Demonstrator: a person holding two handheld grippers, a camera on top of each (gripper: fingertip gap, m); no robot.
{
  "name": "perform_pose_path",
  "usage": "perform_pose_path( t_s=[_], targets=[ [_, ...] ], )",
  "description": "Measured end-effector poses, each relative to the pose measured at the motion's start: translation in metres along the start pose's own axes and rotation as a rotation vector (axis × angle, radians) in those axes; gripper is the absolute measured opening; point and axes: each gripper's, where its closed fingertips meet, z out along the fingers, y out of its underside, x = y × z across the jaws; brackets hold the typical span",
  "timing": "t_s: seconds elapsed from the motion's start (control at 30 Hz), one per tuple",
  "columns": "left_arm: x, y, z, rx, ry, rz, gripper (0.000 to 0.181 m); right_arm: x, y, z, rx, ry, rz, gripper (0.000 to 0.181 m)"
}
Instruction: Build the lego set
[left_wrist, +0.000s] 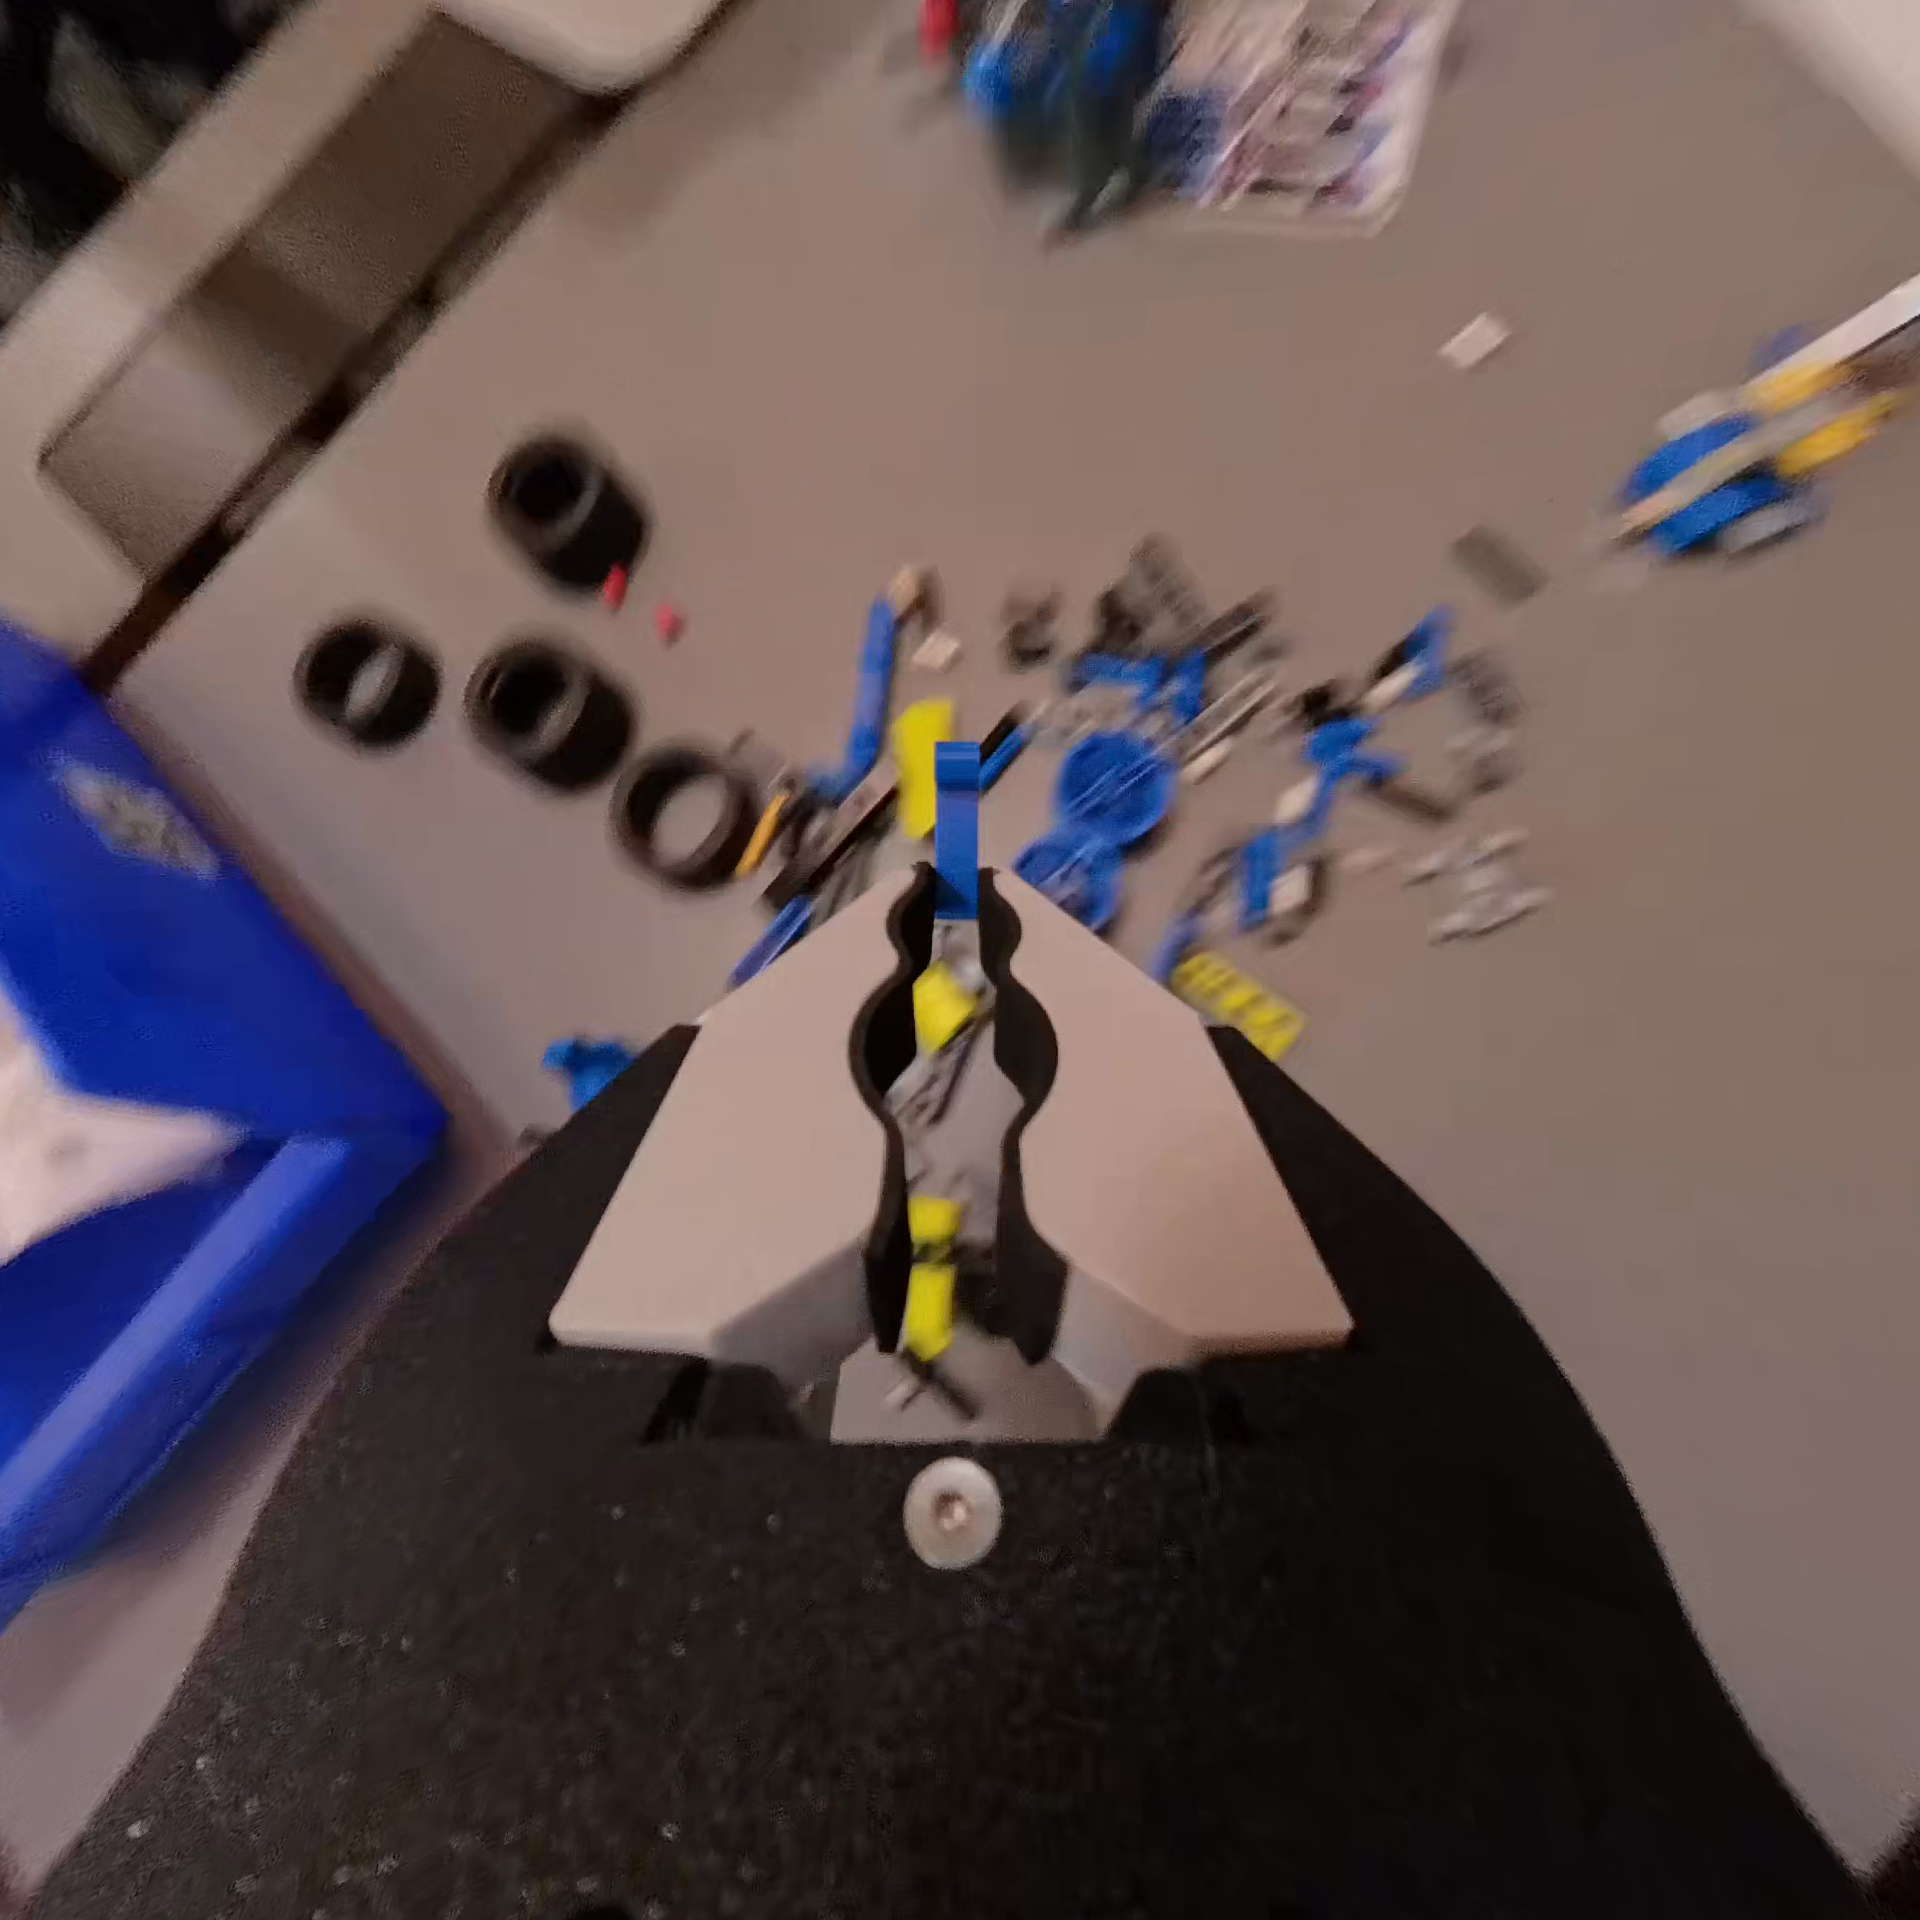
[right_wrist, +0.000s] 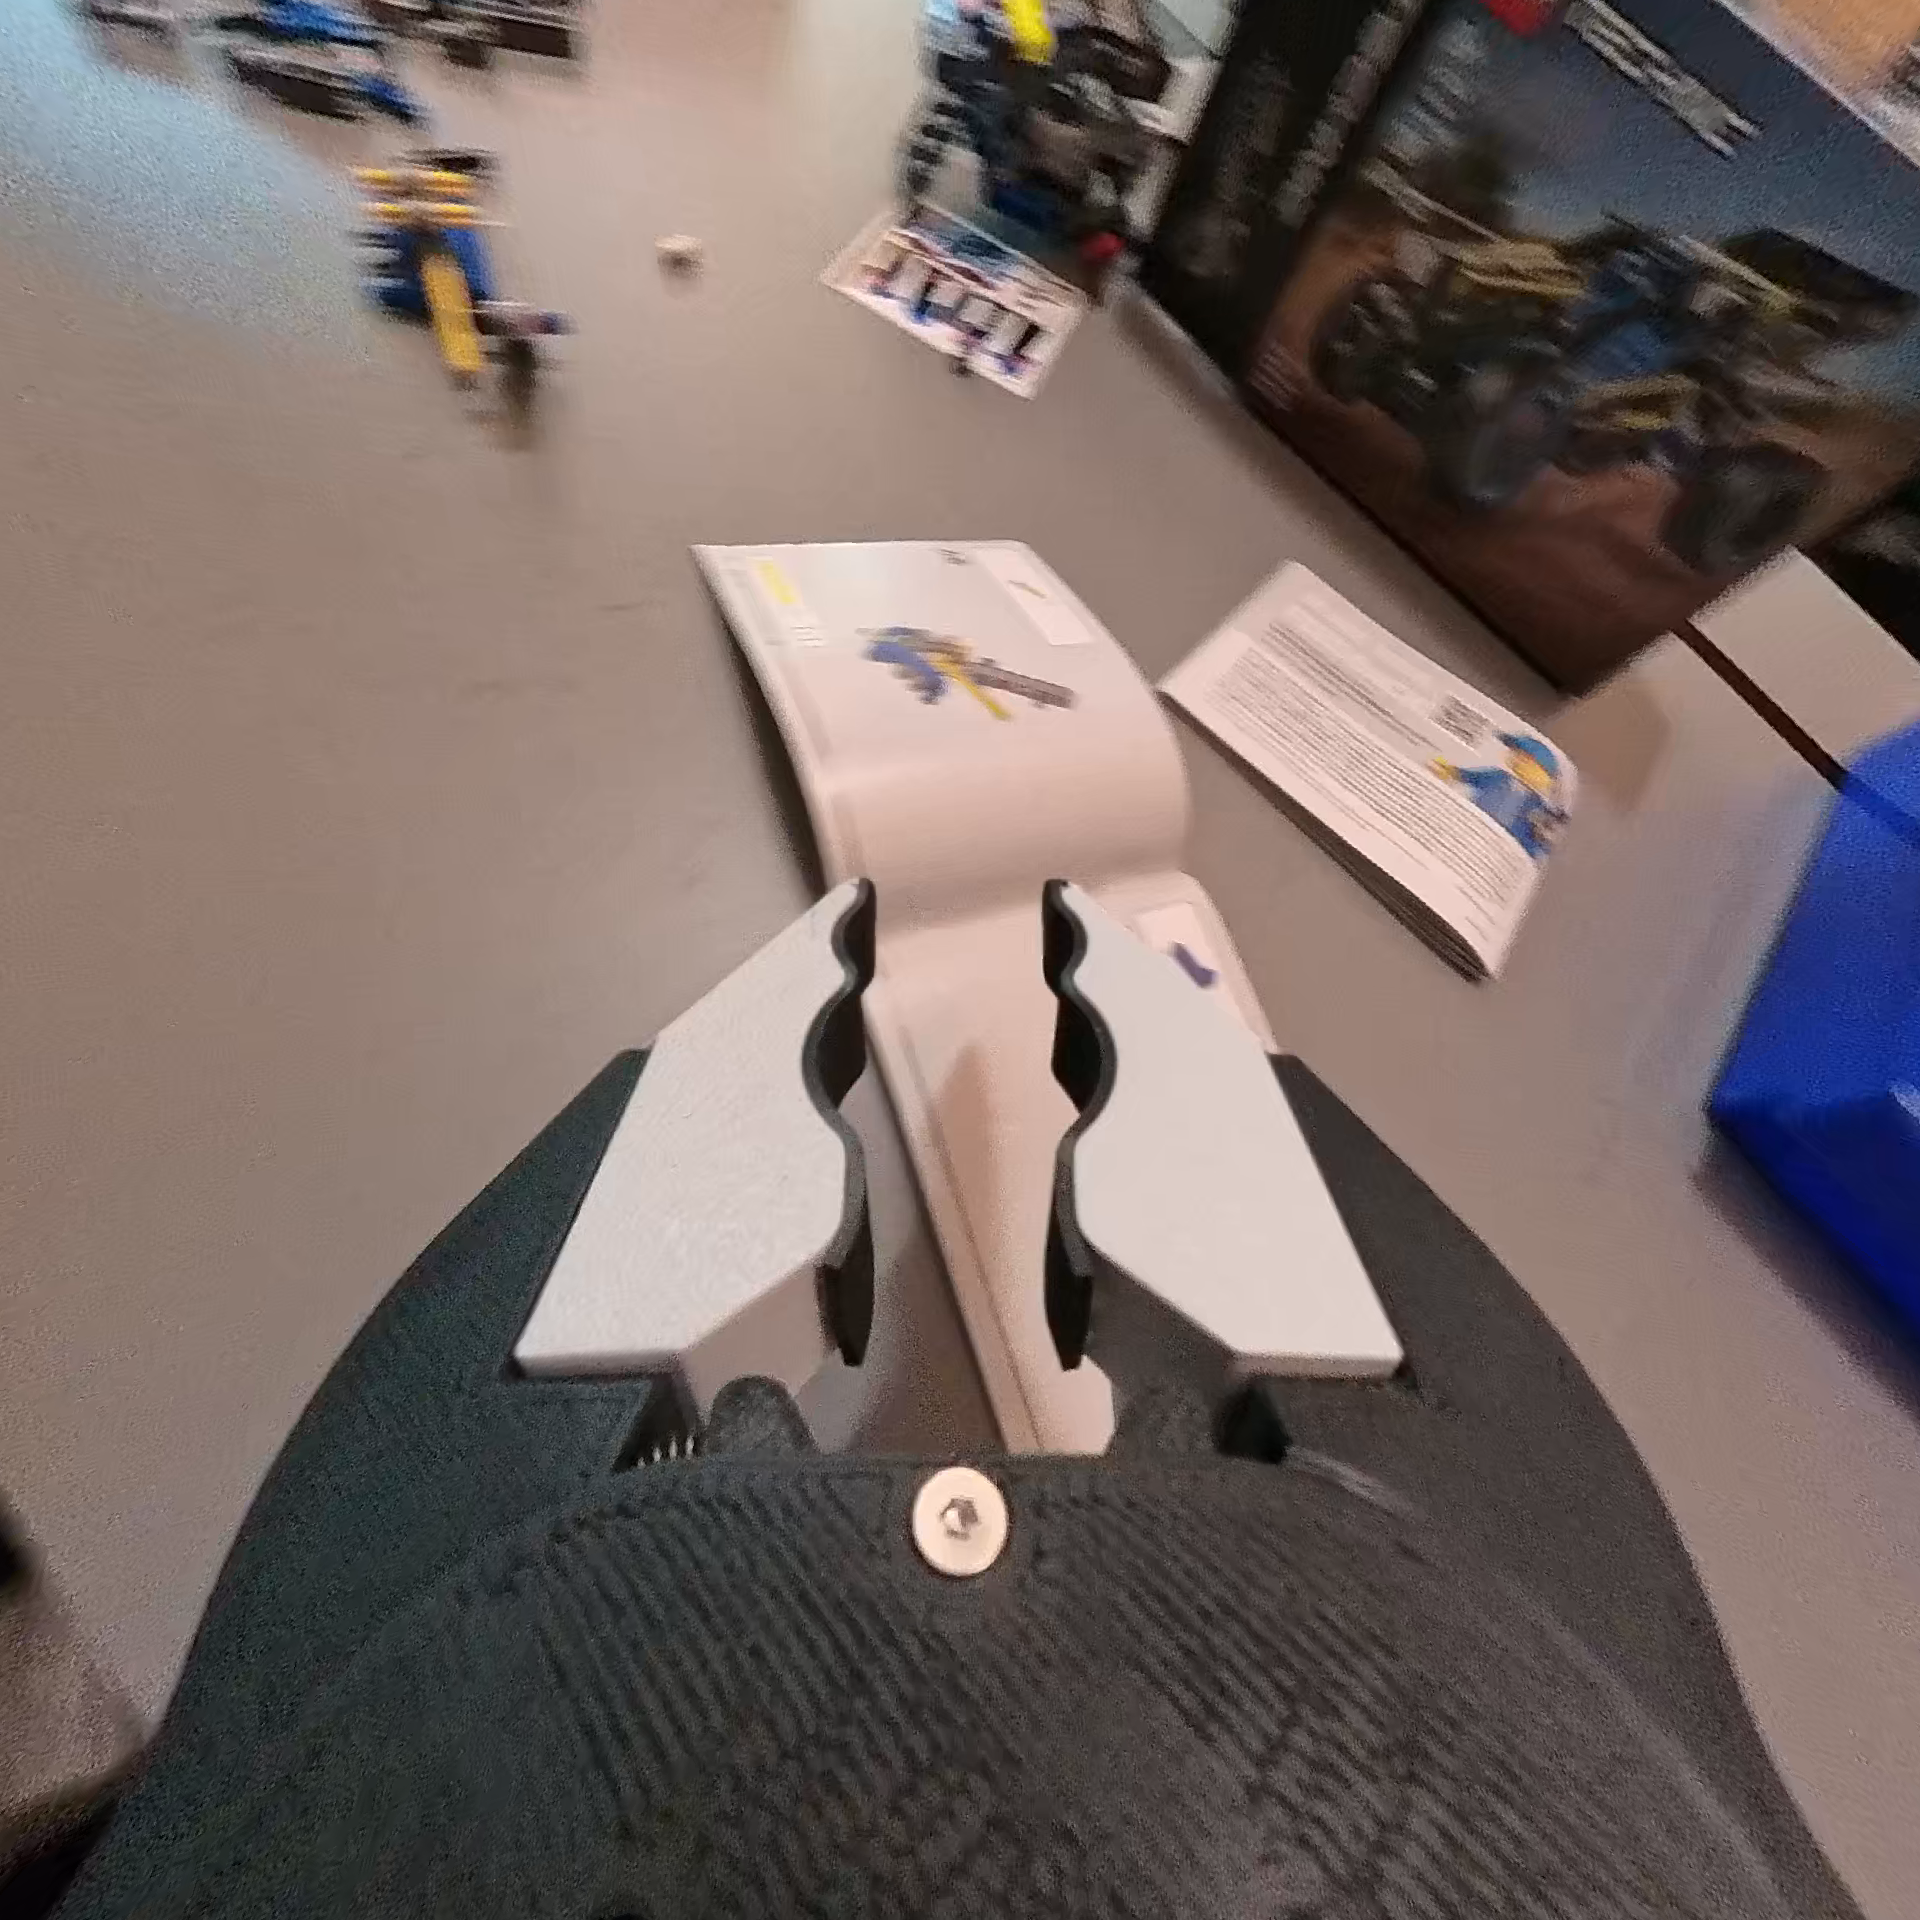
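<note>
My left gripper (left_wrist: 954, 883) is shut on a blue lego piece (left_wrist: 958, 821) that sticks out past its tips, held above the grey table. Below it lies a scatter of loose blue, black, yellow and grey lego parts (left_wrist: 1132, 769). A partly built blue and yellow assembly (left_wrist: 1745, 457) sits at the right; it also shows in the right wrist view (right_wrist: 436, 260). My right gripper (right_wrist: 956, 914) is open and empty above an open instruction booklet (right_wrist: 935, 707).
Several black tyres (left_wrist: 551, 696) lie left of the parts. A blue bin (left_wrist: 135, 1122) stands at the left, and also shows in the right wrist view (right_wrist: 1839, 1029). A second booklet (right_wrist: 1382, 758), the set's box (right_wrist: 1579, 343) and a sticker sheet (right_wrist: 956, 301) lie at the right. Spacing between my two grippers at the tips: around 45 cm.
</note>
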Motion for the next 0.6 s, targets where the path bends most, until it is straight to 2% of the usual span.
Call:
perform_pose_path(
  t_s=[0.07,0.13,0.23,0.3,0.4,0.47,0.6],
  targets=[
    [0.063,-0.038,0.001,0.089,0.177,0.046,0.004,-0.020,-0.004,-0.006,0.035,-0.078,-0.078,0.032],
    [0.137,-0.061,0.014,0.110,0.372,0.109,0.005,-0.037,-0.011,-0.007,0.079,-0.132,-0.118,0.032],
    [0.228,-0.073,0.047,0.093,0.510,0.245,0.005,-0.066,-0.024,-0.004,0.143,-0.242,-0.150,0.032],
    [0.273,-0.077,0.070,0.095,0.556,0.333,0.004,-0.082,-0.028,-0.001,0.152,-0.312,-0.175,0.031],
    [0.310,-0.073,0.099,0.039,0.577,0.445,0.004,-0.105,-0.028,0.004,0.141,-0.430,-0.223,0.030],
    [0.318,-0.073,0.113,0.023,0.563,0.487,0.004,-0.111,-0.027,0.012,0.122,-0.452,-0.251,0.030],
    [0.328,-0.077,0.117,0.023,0.625,0.450,0.005,-0.119,-0.022,0.026,0.069,-0.481,-0.303,0.020]
  ],
)
